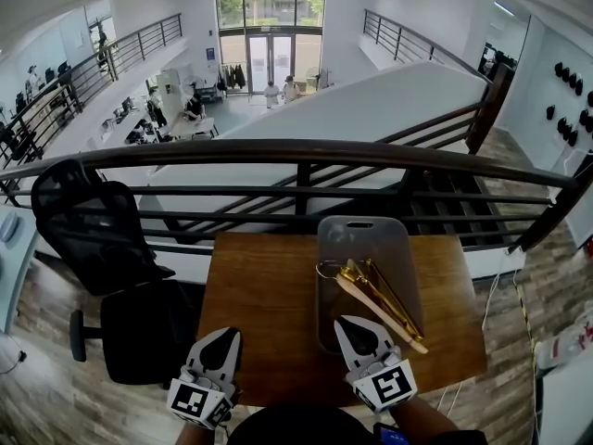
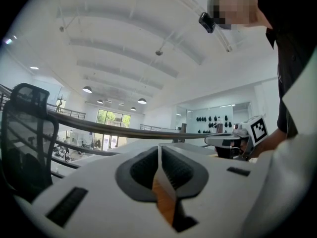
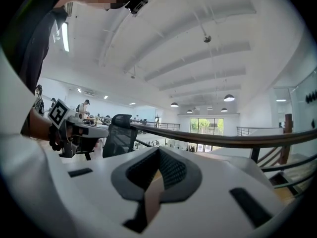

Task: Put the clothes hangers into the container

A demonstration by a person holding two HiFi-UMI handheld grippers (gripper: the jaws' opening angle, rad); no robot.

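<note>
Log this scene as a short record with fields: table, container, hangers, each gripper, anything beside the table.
table: wooden
container: grey tray on the table's right half
hangers: gold and wooden, lying in the tray
left gripper: jaws together, empty, at the table's near left corner
right gripper: jaws together, empty, at the tray's near end
beside: black office chair, left of the table

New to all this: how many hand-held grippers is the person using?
2. The left hand-held gripper is over the near edge of the table; the right hand-held gripper is at the near end of the grey tray.
</note>
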